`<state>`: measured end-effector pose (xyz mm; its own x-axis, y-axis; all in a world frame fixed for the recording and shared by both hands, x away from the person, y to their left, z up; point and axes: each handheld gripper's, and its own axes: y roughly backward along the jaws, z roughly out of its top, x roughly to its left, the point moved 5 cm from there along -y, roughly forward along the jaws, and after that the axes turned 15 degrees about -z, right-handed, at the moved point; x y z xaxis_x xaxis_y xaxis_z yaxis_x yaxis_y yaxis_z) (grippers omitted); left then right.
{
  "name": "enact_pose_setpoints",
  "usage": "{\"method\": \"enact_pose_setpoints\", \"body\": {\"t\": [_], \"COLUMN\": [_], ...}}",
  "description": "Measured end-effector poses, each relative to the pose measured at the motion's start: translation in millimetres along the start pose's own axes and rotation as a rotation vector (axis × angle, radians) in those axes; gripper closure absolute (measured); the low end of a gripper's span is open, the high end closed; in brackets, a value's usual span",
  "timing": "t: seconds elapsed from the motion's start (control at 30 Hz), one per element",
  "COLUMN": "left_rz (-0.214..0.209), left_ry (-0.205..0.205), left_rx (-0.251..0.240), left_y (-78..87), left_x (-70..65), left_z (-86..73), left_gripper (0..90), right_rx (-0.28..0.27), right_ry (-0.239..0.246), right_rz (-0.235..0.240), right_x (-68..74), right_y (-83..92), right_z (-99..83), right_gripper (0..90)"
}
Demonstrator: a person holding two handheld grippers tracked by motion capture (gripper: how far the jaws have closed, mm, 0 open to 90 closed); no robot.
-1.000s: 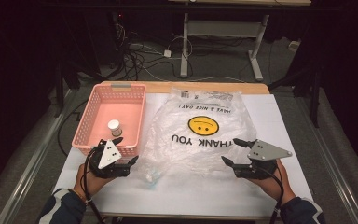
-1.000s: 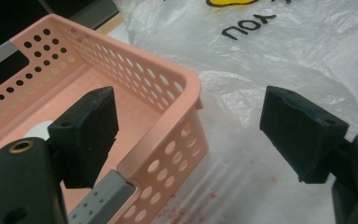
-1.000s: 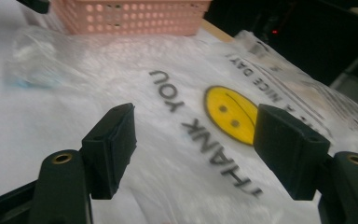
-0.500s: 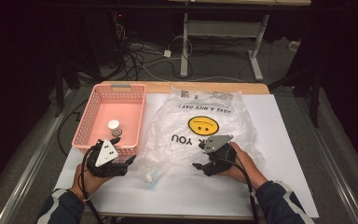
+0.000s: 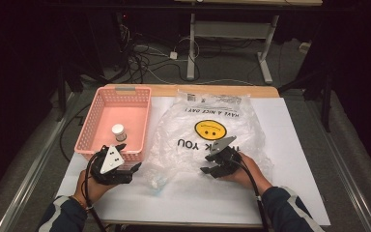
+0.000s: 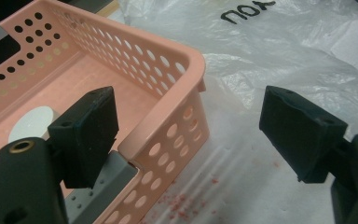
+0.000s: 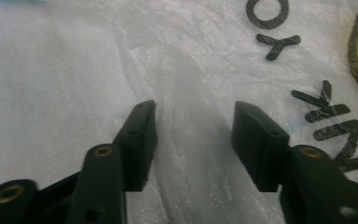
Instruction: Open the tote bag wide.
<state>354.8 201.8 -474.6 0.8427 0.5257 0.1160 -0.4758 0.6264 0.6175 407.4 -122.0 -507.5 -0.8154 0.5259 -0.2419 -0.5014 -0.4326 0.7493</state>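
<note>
Right gripper [image 5: 211,165], jaws just closing around a raised fold of the plastic bag [image 5: 207,130] mid-worktop, readies a pinch; left gripper [image 5: 128,170] waits open at the pink basket's [image 5: 94,130] near corner.

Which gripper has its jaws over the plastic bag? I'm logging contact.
The right gripper: a raised fold of the plastic bag lies between its half-closed jaws. The left gripper sits by the pink basket corner, jaws wide.
</note>
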Motion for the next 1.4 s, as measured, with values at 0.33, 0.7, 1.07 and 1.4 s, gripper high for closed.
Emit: {"method": "enact_pose_setpoints", "body": {"t": [0.33, 0.7, 1.07, 1.4], "left_rz": [-0.006, -0.010, -0.031, -0.033], "left_ry": [-0.002, 0.002, 0.005, 0.010], "left_rx": [0.005, -0.001, -0.010, -0.012], "left_y": [-2.4, -2.4, -5.2, -4.1], "left_x": [-1.1, -2.0, -3.3, -3.9], "left_z": [0.2, 0.4, 3.4, 3.4], "left_gripper": [19.2, 19.1, 19.0, 19.0], "right_rx": [-0.154, -0.121, 0.135, 0.186], "right_ry": [-0.087, -0.217, -0.435, -0.581], "right_rz": [-0.178, -0.508, -0.590, -0.498], "right_x": [-36.4, -153.7, -239.8, -240.9], "right_y": [36.6, 51.5, 2.5, -14.1], "right_z": [14.4, 13.2, -36.1, -59.9], "right_gripper": [40.0, 39.9, 41.1, 85.6]}}
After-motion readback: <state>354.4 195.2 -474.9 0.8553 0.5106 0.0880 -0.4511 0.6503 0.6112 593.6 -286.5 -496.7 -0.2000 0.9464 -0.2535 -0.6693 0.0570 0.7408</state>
